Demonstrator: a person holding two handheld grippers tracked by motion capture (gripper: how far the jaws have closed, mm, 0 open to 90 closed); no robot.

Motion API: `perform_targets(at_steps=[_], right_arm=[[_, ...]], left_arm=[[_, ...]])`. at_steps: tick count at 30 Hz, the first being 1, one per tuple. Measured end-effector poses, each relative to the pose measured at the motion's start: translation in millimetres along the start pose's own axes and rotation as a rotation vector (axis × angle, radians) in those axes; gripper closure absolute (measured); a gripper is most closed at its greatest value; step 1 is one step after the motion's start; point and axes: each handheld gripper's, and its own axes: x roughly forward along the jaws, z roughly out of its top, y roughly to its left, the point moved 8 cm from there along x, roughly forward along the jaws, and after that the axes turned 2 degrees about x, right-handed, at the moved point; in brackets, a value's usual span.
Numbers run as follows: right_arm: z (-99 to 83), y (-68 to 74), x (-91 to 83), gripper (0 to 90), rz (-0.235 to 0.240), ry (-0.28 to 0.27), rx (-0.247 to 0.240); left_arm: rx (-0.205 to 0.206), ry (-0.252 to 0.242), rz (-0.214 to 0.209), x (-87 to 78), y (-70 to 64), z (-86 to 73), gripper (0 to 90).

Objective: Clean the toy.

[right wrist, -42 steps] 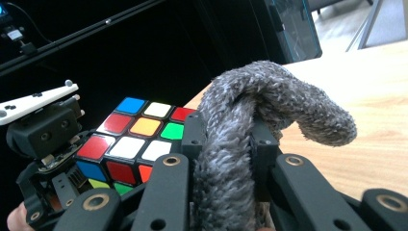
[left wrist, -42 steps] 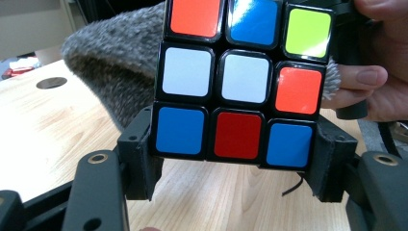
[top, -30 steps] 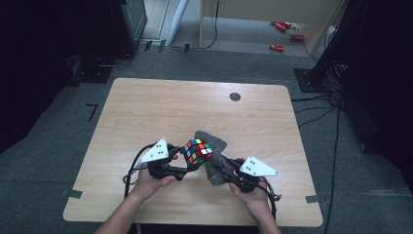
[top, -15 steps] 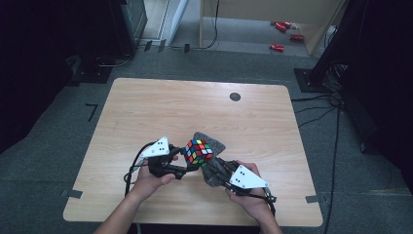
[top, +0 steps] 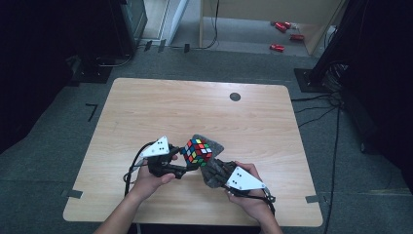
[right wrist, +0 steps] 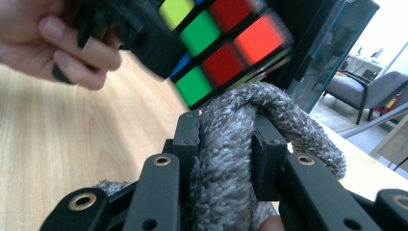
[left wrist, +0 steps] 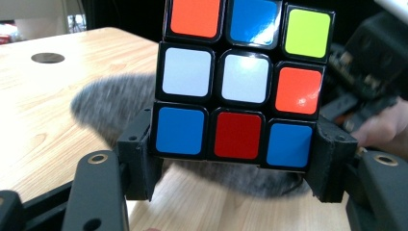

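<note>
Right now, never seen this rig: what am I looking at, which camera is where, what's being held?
No robot here: a person at a wooden table holds a hand-operated two-jaw gripper in each hand.

The high view looks down from above the person's side. Each of the other two pictures comes from a camera riding on one gripper, looking along its black jaws.

The left gripper has its jaws shut on the bottom layer of a colour puzzle cube, lifted off the table. The right gripper pinches a grey fuzzy cloth and brings it up against the cube's underside, likely to wipe it.

On the table there is also a small dark round disc near the far edge.
</note>
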Motion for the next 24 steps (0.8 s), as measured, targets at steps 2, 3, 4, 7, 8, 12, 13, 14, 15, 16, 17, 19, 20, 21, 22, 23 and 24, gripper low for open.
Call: perform_targets(at_steps=[2, 3, 4, 7, 8, 12, 13, 14, 15, 16, 17, 19, 20, 21, 22, 23, 24], right_arm=[[2.3, -4.3, -3.2, 69.3, -0.007, -0.015, 0.022], [3.7, -6.7, -4.9, 69.3, -0.013, -0.025, 0.036], [5.2, -8.8, -6.4, 69.3, -0.02, -0.034, 0.05], [9.6, -12.8, -9.4, 69.4, -0.034, -0.058, 0.077], [10.9, -13.0, -10.1, 69.6, -0.034, -0.066, 0.084], [10.3, -9.3, -9.7, 69.6, 0.0, -0.07, 0.077], [9.0, -7.4, -8.7, 69.4, 0.016, -0.061, 0.068], [6.8, -5.5, -7.5, 69.1, 0.025, -0.045, 0.064], [5.6, -5.6, -7.0, 68.8, 0.024, -0.037, 0.065], [3.9, -7.3, -5.9, 68.6, 0.015, -0.03, 0.072], [1.1, -10.5, -5.5, 68.4, -0.007, -0.014, 0.086], [-5.3, -19.9, -5.0, 67.8, -0.06, 0.014, 0.116], [-9.8, -25.4, -5.5, 66.7, -0.092, 0.033, 0.142], [-12.6, -28.8, -5.7, 65.2, -0.113, 0.045, 0.156], [-17.6, -32.9, -6.2, 64.6, -0.138, 0.067, 0.176], [-20.2, -34.6, -6.1, 64.2, -0.146, 0.078, 0.185], [-23.6, -35.9, -6.0, 63.8, -0.151, 0.093, 0.194]], left_arm=[[0.008, 0.007, 0.005, 0.7, 0.2, -1.0, 34.5], [0.013, 0.013, 0.007, 1.1, 0.0, -1.7, 34.5], [0.015, 0.014, 0.004, 1.6, -0.6, -2.1, 34.5], [0.025, 0.014, 0.0, 2.7, -2.0, -2.6, 34.5], [0.026, 0.01, -0.002, 2.6, -2.3, -2.2, 34.5], [0.016, -0.008, 0.0, 0.6, -1.0, 0.0, 34.5], [0.011, -0.01, 0.01, -0.3, 0.7, 0.3, 34.5], [0.009, -0.011, 0.013, -0.7, 1.5, 0.3, 34.5], [0.007, -0.01, 0.016, -1.0, 2.3, 0.0, 34.5], [0.007, -0.007, 0.02, -1.2, 2.8, -0.4, 34.5], [0.008, -0.004, 0.021, -1.1, 3.1, -1.0, 34.5], [0.009, 0.001, 0.026, -0.3, 3.1, -1.5, 34.5], [0.008, 0.001, 0.025, 0.0, 2.9, -1.4, 34.5], [0.006, 0.0, 0.022, 0.2, 2.6, -1.3, 34.5], [0.004, 0.001, 0.022, 0.3, 2.5, -1.2, 34.5], [0.002, 0.001, 0.022, 0.4, 2.6, -1.2, 34.5], [0.0, 0.002, 0.023, 0.4, 2.9, -1.1, 34.5]])
